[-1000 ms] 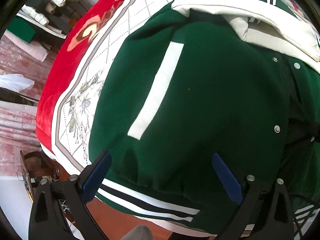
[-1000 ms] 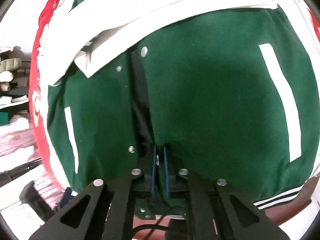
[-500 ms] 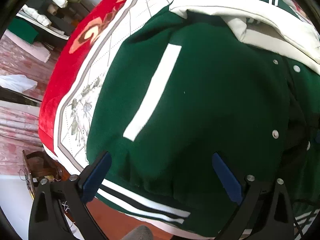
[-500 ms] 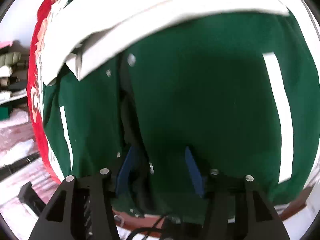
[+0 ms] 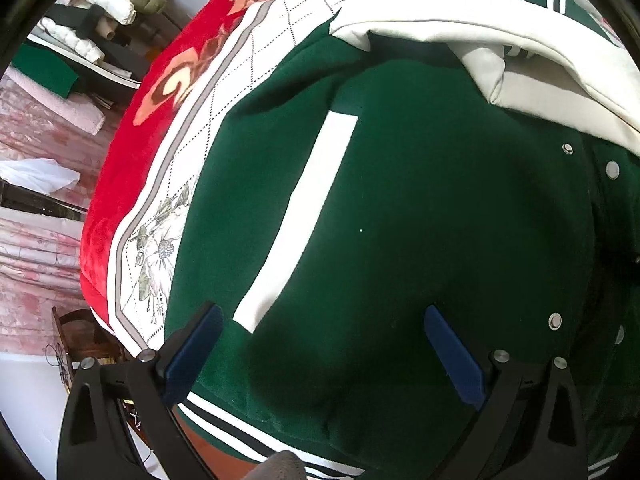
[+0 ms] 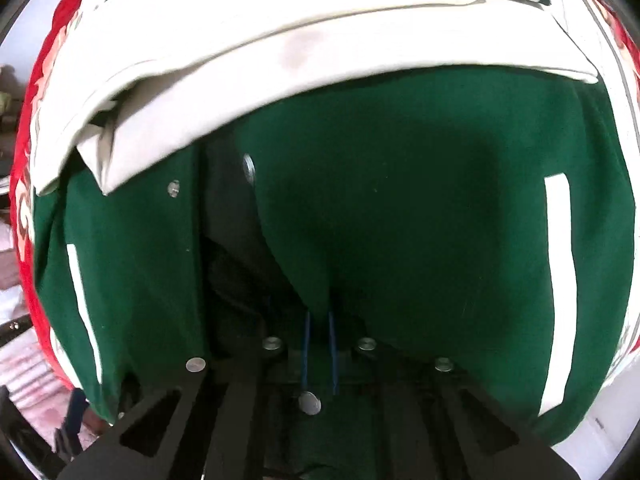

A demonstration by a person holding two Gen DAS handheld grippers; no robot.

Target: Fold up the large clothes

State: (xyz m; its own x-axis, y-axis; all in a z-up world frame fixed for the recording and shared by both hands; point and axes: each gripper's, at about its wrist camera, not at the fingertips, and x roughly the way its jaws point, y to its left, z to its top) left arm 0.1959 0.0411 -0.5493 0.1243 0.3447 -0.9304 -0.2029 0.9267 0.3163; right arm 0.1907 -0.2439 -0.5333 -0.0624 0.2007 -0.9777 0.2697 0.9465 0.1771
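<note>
1. I am looking through the left wrist camera at the green jacket (image 5: 420,208), which is lying spread across the middle of the frame on a red flowered blanket (image 5: 132,168) that is showing along the left side.
2. My left gripper (image 5: 320,356) is hanging over the jacket's lower part with its blue pads wide apart; nothing is caught between them, and I cannot tell whether the pads are touching the cloth.
3. This view is giving me what the other is not: the striped hem (image 5: 224,420) at the lower left, a white pocket stripe (image 5: 300,216) running down the middle, and stacked bedding (image 5: 108,4) in the upper left corner.
4. Through the right wrist camera I am seeing the jacket (image 6: 420,220) much closer, filling the frame, with its white sleeve (image 6: 280,52) folded across the top.
5. My right gripper (image 6: 319,354) is sitting at the bottom centre, pads nearly together and pinching the edge of the jacket's front panel.
6. Only this view is showing the dark lining (image 6: 232,272) in the open front, left of centre, and both pocket stripes at once.
</note>
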